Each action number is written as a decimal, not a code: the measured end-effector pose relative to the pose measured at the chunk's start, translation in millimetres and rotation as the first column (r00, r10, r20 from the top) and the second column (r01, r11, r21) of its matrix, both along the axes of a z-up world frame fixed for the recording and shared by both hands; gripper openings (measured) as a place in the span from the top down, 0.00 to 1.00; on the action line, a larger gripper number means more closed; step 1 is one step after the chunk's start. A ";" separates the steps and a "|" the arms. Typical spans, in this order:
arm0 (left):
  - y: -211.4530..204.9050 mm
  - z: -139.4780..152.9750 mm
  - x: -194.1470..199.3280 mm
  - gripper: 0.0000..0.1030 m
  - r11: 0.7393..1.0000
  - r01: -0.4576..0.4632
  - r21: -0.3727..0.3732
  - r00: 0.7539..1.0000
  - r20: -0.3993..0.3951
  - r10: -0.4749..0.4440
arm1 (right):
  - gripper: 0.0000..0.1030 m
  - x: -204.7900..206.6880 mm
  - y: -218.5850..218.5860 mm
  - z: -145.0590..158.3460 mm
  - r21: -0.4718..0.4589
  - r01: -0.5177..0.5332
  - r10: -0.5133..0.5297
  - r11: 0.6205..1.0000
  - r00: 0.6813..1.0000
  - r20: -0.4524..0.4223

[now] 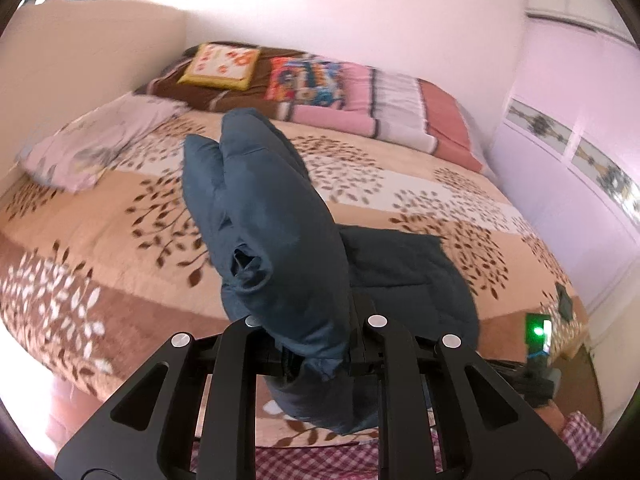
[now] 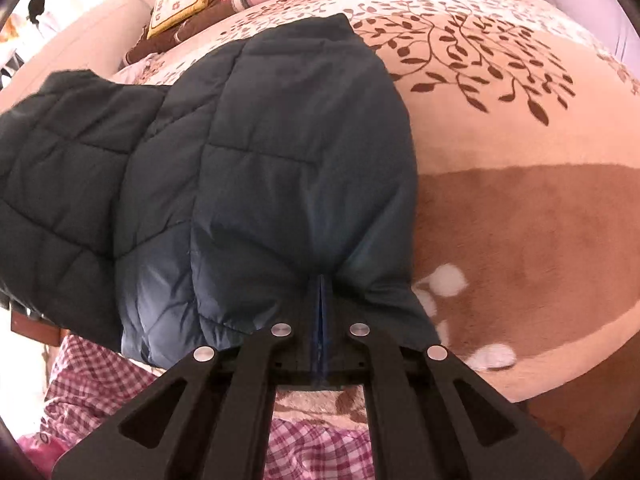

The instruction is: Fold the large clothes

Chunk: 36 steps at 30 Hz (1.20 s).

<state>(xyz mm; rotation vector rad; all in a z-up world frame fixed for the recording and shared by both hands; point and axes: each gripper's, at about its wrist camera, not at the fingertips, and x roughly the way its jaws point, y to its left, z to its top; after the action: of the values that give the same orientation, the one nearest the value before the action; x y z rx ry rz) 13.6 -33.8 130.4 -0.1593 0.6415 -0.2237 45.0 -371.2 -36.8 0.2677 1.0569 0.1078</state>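
A dark blue quilted puffer jacket [image 2: 260, 152] lies partly folded near the front edge of the bed. My right gripper [image 2: 320, 320] is shut on the jacket's edge at the zipper, low over the blanket. My left gripper [image 1: 316, 344] is shut on another part of the jacket [image 1: 272, 216] and holds it raised, so a puffy fold stands up in front of the camera. More of the jacket [image 1: 404, 272] rests on the bed behind that fold.
The bed has a beige and brown leaf-print blanket [image 1: 400, 184]. Pillows [image 1: 100, 140] and folded blankets [image 1: 360, 96] lie at its far end. A wardrobe [image 1: 580, 168] stands at the right. A red checked cloth [image 2: 100, 380] shows below the grippers.
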 end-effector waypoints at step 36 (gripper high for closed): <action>-264.5 -134.5 -7.6 0.75 0.744 0.640 0.190 0.767 -0.205 -0.608 | 0.99 -43.2 -116.7 -18.5 0.487 0.172 -0.170 0.856 0.984 -0.049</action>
<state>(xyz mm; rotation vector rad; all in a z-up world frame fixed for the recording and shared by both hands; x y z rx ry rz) 6.0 -298.3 -4.1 0.3042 0.8355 -0.7907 1.8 -487.9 -55.4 0.8238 0.9927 0.2159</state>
